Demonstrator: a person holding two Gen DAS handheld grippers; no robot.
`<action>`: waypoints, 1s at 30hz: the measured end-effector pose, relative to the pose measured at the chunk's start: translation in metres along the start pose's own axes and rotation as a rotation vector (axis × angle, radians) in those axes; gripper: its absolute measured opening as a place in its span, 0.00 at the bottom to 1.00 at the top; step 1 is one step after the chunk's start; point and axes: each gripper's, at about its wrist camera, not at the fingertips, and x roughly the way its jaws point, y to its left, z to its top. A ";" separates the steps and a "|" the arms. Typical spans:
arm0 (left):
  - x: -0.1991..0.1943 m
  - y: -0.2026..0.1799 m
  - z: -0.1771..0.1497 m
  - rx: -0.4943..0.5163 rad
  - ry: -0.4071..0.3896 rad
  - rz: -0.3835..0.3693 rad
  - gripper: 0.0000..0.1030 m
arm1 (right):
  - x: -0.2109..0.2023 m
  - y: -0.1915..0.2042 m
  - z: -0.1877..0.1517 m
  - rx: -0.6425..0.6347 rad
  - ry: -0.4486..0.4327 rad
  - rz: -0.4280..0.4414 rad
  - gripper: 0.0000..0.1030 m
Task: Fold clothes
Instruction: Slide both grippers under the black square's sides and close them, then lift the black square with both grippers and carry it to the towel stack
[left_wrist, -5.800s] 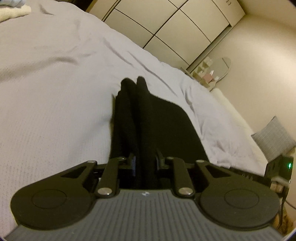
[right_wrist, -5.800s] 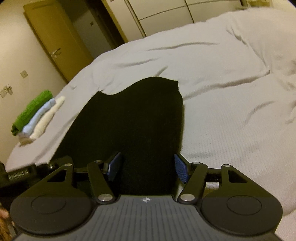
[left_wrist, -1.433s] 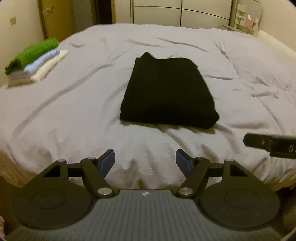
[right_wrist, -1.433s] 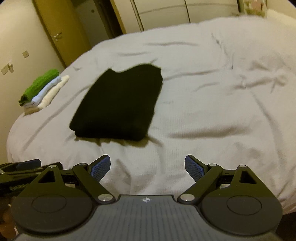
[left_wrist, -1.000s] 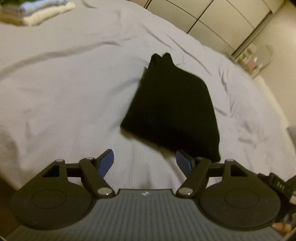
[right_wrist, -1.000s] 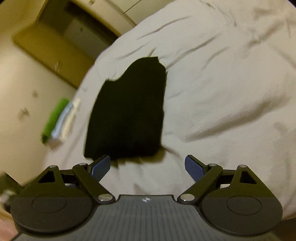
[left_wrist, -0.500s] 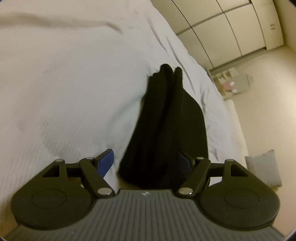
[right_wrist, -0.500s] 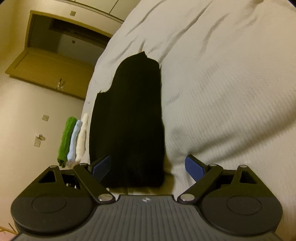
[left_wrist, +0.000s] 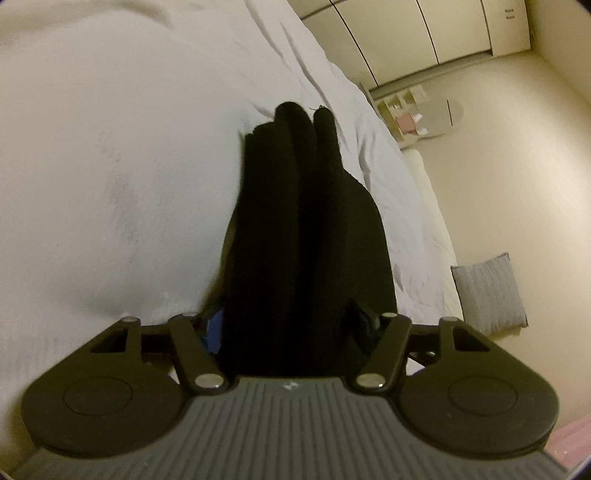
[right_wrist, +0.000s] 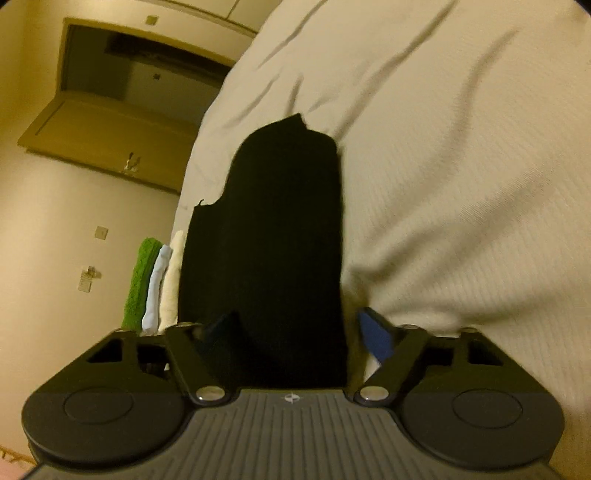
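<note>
The folded black garment (left_wrist: 306, 229) lies on the bed, its near end reaching in between the fingers of both my claws; from my left wrist it shows as a thick stack of soft, matte folds with rounded far ends, and from my right wrist (right_wrist: 266, 236) as one flat dark slab with a notched far edge.

My left gripper (left_wrist: 290, 326) straddles the whole thickness of the bundle; its jaws have just been closing, and the cloth fills the gap from one blue pad to the other, so I read it as pinching the stack, though the pads are mostly hidden by the fabric. My right gripper (right_wrist: 295, 332) has also just been closing, with the garment between its fingers; its left pad lies against the cloth, but the right blue pad (right_wrist: 375, 336) stands clear of the edge with pale bedding showing between, so it is half-spread and not gripping.

The bedspread (left_wrist: 110, 166) is pale, finely ribbed and creased; a small pile of folded towels (right_wrist: 155, 280), green, light blue and cream, sits beyond the garment near the bed's edge; a grey textured cushion (left_wrist: 489, 291) lies on the floor beside the bed.
</note>
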 end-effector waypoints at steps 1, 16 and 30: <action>0.005 0.001 0.004 0.001 0.011 -0.006 0.54 | 0.006 -0.001 0.003 -0.004 0.008 0.004 0.64; 0.047 -0.018 0.032 0.098 0.090 0.001 0.33 | 0.038 -0.013 0.019 -0.001 0.072 0.064 0.50; -0.054 -0.165 0.026 -0.002 -0.008 0.218 0.30 | -0.019 0.131 0.044 -0.056 0.218 0.061 0.49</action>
